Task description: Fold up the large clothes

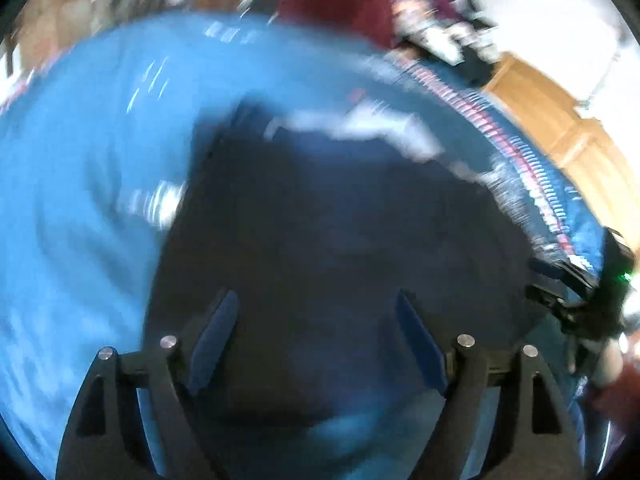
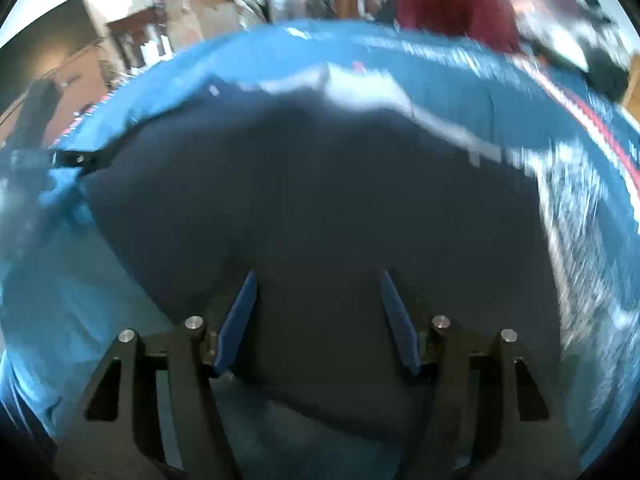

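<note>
Blue bedcover (image 1: 80, 160) fills both views w/ the dark navy garment (image 1: 340, 220) lying on it, soft, limp, prob light, best pinched at an edge or corner; left gripper (image 1: 314, 344) spread, empty; right gripper (image 2: 318, 320) spread, empty, both over the cloth.

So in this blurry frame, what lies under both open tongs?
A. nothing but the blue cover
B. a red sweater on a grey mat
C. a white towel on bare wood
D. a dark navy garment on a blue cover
D: both wrist views show the navy garment spread on the blue cover, with the left tongs and right tongs open above it.
</note>
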### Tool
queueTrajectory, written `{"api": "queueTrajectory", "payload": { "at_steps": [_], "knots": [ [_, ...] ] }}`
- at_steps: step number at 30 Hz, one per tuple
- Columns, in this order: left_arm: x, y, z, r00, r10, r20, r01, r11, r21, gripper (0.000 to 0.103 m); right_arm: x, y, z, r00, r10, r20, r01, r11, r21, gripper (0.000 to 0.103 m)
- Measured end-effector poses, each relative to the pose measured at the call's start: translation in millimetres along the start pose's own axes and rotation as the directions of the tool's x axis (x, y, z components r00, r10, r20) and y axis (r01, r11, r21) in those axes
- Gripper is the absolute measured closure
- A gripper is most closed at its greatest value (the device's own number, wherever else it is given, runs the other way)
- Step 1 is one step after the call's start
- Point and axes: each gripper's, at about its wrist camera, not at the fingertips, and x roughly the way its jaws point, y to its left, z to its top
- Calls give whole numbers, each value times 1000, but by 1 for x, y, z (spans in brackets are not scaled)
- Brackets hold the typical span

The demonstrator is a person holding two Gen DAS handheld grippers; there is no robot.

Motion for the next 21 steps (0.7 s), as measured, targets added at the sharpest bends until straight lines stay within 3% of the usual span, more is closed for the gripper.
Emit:
{"api": "queueTrajectory", "payload": {
  "at_steps": [3,4,5,6,7,9,12,17,19,21],
  "knots": [
    [-8,34,-18,998,-62,32,65,993,-96,43,-7,-20,-19,1000,-10,-22,11,998,57,41],
    [-15,42,-21,997,-64,39,68,990,-122,44,-14,-24,-21,999,-26,-21,27,998,60,41],
    [-26,49,-24,998,-35,51,42,990,-137,41,-25,-29,-25,998,-61,-15,62,996,58,40],
    [-34,53,-27,998,14,59,-6,989,-146,26,-32,-32,-28,997,-77,-13,78,995,68,40],
    [-40,60,-29,997,59,59,-48,985,-163,23,-40,-34,-30,996,-85,-11,85,992,89,40],
    [-59,71,-40,994,68,87,-49,976,-212,23,-62,-34,-44,995,-104,12,102,987,126,38],
    [-71,65,-53,982,168,89,-147,968,-206,15,-77,-27,-67,988,-155,20,151,982,116,30],
    [-67,52,-86,940,340,29,-331,930,-162,0,-60,-15,-97,977,-212,-32,214,972,93,24],
    [-58,42,-91,916,401,24,-395,911,-119,0,-59,-17,-98,976,-218,-26,220,969,109,21],
    [-53,41,-93,902,431,13,-426,896,-121,0,-56,-20,-97,975,-219,-38,222,967,129,13]
  ]
}}
